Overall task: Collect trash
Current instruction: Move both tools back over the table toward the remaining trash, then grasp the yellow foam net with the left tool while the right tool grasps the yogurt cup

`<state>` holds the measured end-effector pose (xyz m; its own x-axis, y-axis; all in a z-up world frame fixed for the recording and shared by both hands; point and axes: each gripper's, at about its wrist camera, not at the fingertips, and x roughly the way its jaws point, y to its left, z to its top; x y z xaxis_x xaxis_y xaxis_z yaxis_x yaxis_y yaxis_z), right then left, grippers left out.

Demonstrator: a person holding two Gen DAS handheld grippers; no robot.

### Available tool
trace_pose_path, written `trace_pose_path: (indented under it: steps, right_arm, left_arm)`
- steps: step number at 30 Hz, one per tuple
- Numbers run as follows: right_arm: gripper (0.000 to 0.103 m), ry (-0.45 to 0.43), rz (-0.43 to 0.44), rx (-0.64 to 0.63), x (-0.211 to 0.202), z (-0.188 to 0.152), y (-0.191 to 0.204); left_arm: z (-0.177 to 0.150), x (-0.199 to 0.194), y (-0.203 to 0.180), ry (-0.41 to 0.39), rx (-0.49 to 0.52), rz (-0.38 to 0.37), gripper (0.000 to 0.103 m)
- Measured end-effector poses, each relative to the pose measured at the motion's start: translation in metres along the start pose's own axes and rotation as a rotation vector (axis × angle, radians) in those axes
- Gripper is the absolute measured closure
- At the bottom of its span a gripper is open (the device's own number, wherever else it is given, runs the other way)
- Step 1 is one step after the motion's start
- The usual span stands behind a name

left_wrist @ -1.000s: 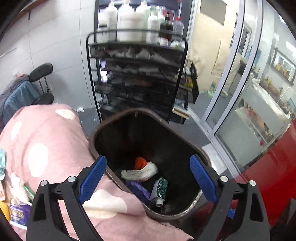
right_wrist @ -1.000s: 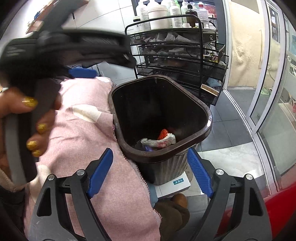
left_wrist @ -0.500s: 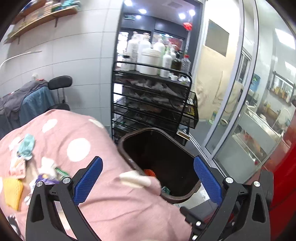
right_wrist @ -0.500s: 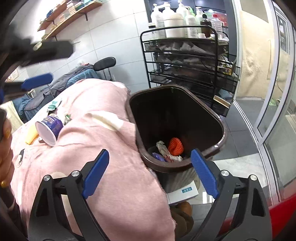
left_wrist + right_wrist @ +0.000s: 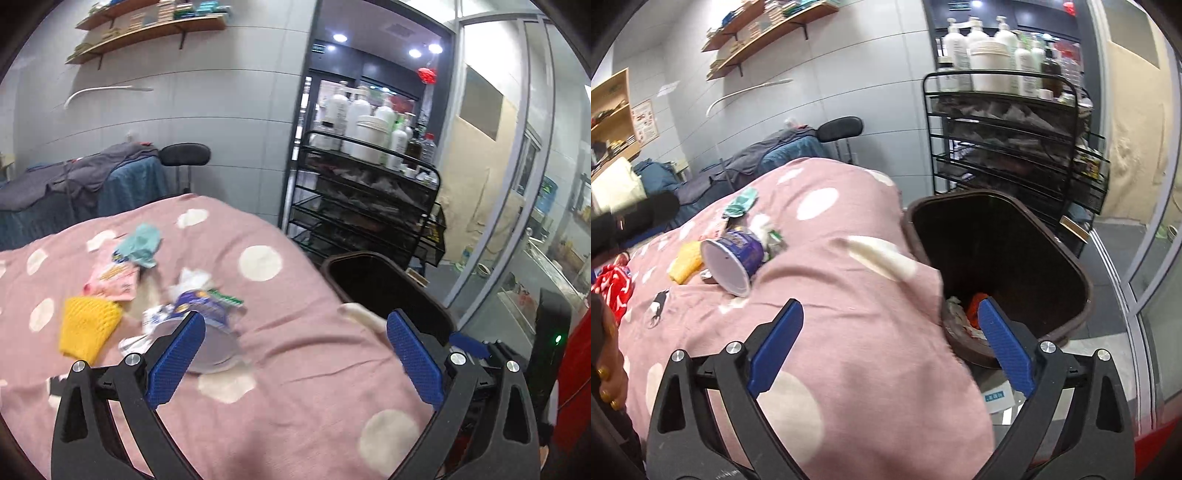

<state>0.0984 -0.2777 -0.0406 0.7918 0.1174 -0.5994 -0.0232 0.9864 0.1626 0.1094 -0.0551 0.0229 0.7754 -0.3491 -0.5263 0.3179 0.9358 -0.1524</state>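
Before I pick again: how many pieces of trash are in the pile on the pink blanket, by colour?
Teal: 1, crumpled scrap
Pink: 1, packet
Yellow: 1, foam net
Purple: 1, cup
White: 1, tissue
Green: 1, wrapper
Total: 6 that I can tell apart

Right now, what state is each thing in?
Left gripper: open, empty.
Right gripper: jaws opening, nothing between them.
Bin: uncovered, trash at the bottom.
Purple cup: on its side on the blanket.
Yellow net: lying on the blanket.
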Motion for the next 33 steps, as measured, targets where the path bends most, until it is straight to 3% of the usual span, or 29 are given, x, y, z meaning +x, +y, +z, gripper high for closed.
trace_pose_path:
  steps: [5, 14, 24, 28, 33]
  right_arm:
    - [0.008, -0.002, 0.056, -0.053, 0.005, 0.007, 0.028]
    - [0.008, 0.043, 0.167, -0.130, 0.019, 0.017, 0.078]
    - [0.008, 0.145, 0.226, -0.301, 0.062, 0.032, 0.142]
    - [0.018, 0.190, 0.205, -0.357, 0.083, 0.036, 0.160]
    - [0.029, 0.243, 0.184, -0.381, 0.108, 0.043, 0.170]
  left_arm:
    - [-0.020, -0.012, 0.044, 0.012, -0.102, 0.054, 0.005]
    - [-0.054, -0.024, 0.115, 0.087, -0.185, 0.192, 0.005]
    - [-0.055, -0.010, 0.187, 0.157, -0.289, 0.303, 0.007]
    - [-0.042, 0.006, 0.204, 0.191, -0.278, 0.331, 0.008]
    - [-0.027, 0.040, 0.208, 0.254, -0.192, 0.354, 0.008]
